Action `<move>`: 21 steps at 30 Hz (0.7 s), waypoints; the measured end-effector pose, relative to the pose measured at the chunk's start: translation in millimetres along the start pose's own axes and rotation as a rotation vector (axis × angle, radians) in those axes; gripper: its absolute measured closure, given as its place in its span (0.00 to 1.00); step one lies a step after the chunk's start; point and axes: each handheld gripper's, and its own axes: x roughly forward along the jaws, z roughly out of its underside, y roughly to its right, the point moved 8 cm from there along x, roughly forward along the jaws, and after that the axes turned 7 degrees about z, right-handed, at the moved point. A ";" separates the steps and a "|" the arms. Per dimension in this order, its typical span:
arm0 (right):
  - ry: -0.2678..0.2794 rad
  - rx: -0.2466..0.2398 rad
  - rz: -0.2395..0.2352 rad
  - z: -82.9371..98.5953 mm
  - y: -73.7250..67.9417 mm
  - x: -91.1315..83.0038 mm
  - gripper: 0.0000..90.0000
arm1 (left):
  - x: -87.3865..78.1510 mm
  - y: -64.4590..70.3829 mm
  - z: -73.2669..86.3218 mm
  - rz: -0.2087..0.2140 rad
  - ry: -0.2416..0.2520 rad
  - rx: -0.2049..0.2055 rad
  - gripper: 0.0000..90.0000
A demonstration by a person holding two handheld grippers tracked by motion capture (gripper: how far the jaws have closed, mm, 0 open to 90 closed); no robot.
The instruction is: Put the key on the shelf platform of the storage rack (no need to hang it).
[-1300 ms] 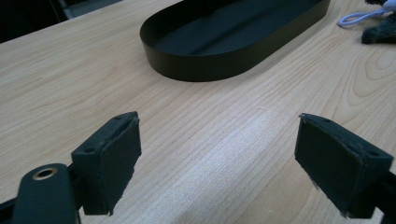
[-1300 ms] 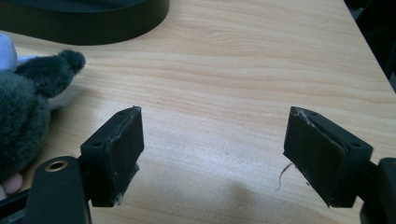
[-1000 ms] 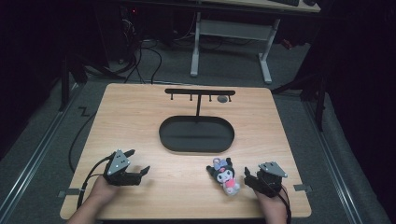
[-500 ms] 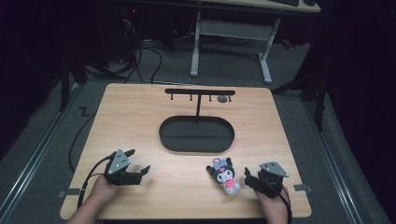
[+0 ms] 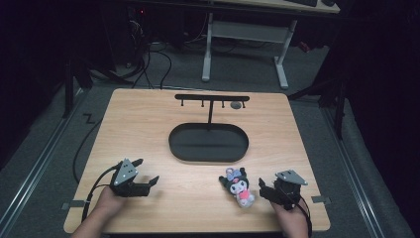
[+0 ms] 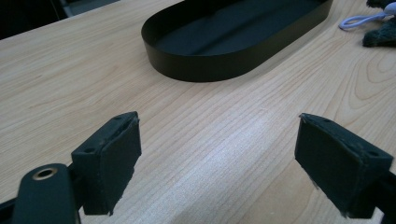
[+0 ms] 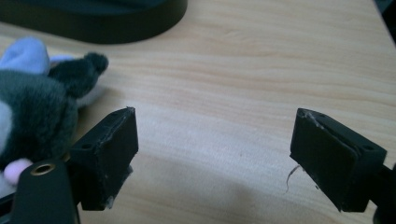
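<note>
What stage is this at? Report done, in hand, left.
Done: nothing visible; the black oval tray holds nothing. In hand: nothing; the right hand-held gripper sits open beside the dark plush toy with a pink body, and the left hand-held gripper is open over bare wood. Left: grasping the toy.

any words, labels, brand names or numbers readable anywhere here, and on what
None can be read: no print shows on the plush toy, the black oval tray, the hook stand, the left gripper or the right gripper.
</note>
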 end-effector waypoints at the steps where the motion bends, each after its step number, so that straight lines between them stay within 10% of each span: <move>1: 0.000 0.000 0.000 0.0 0.0 0.0 0.17 | 0.0 0.0 0.0 0.000 0.000 0.000 0.17; 21: -0.110 0.005 -0.045 2.1 -5.8 -3.2 0.17 | 1.1 -1.4 -0.7 -0.002 0.000 -0.008 0.17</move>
